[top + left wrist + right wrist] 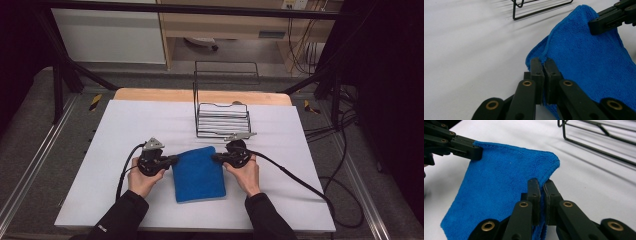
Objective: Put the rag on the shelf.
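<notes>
A folded blue cloth (198, 174) lies on the white table near its front edge. My left gripper (173, 160) pinches the cloth's far left corner; in the left gripper view its jaws are closed on the blue cloth's edge (545, 56). My right gripper (216, 157) clamps the far right corner, and the right gripper view shows the cloth (499, 187) caught between its closed jaws, with the left gripper (475, 152) holding the opposite corner. The held edge is lifted slightly off the table.
A black wire rack (222, 112) stands just behind the cloth at the table's middle back, also seen as the rack (599, 140) close to the right gripper. The white table top (125, 130) stretches left and right of the cloth. Cables trail off both grippers.
</notes>
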{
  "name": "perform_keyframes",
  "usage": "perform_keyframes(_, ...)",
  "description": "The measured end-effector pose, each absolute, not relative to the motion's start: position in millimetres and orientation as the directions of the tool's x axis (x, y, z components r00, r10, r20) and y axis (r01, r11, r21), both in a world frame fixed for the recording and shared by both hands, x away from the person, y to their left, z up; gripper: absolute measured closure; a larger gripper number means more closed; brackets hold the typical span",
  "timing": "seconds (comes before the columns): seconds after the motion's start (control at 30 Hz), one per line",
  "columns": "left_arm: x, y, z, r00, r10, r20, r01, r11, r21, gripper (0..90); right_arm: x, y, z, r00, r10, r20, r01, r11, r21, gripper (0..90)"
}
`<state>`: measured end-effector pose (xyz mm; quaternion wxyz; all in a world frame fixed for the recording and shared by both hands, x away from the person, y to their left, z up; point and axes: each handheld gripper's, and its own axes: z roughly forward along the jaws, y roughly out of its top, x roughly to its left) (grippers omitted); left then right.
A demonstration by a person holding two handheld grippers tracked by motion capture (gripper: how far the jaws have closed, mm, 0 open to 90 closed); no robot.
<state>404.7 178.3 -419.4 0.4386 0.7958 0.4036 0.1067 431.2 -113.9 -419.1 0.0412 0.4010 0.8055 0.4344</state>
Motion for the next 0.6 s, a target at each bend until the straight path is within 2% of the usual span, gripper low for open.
perform_keyframes(0.6, 386, 174, -393, 0.683, 0.714, -0.15, 0.47, -0.273, 0.839, 87.3, 405, -121, -401, -0.695, 0.681, 0.229, 0.521, 0.259, 0.813, 86.2)
